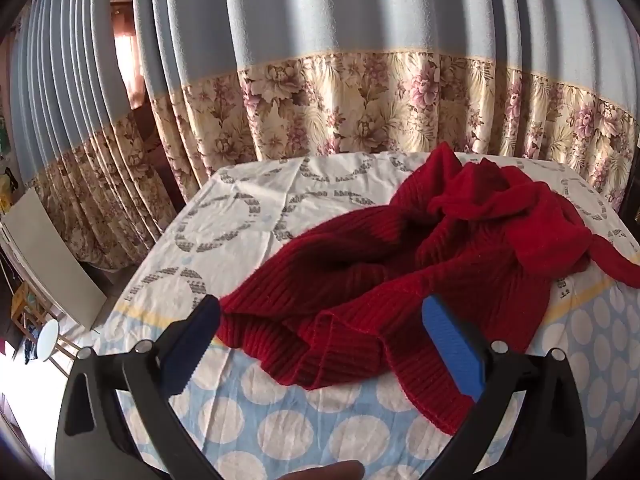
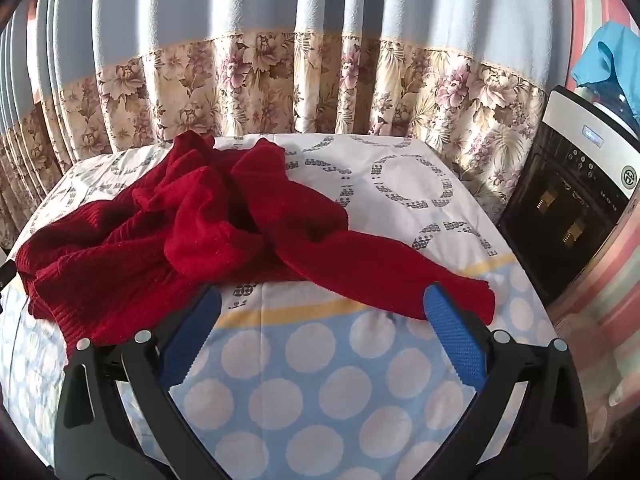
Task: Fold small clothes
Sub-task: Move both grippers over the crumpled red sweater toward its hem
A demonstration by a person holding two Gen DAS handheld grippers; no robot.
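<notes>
Left wrist view: the left gripper [image 1: 320, 320] hovers with its jaws wide apart over a crumpled red knit sweater [image 1: 420, 256], whose ribbed hem [image 1: 340, 336] lies between the jaws and just ahead of them. The sweater's long axis runs from that hem diagonally away to the far right, where one sleeve [image 1: 612, 260] trails past the right jaw toward the desk edge. The desk is draped with a patterned cloth [image 1: 280, 432], blue with white dots near the jaws, white with grey rings beyond. Right wrist view: the right gripper [image 2: 322, 308] also has its jaws spread and empty; the sweater's bulk [image 2: 160, 220] lies ahead and left, and a sleeve [image 2: 400, 272] crosses to the right jaw tip. Far right stands an appliance [image 2: 580, 196] bearing a round logo; its writing is unreadable.
</notes>
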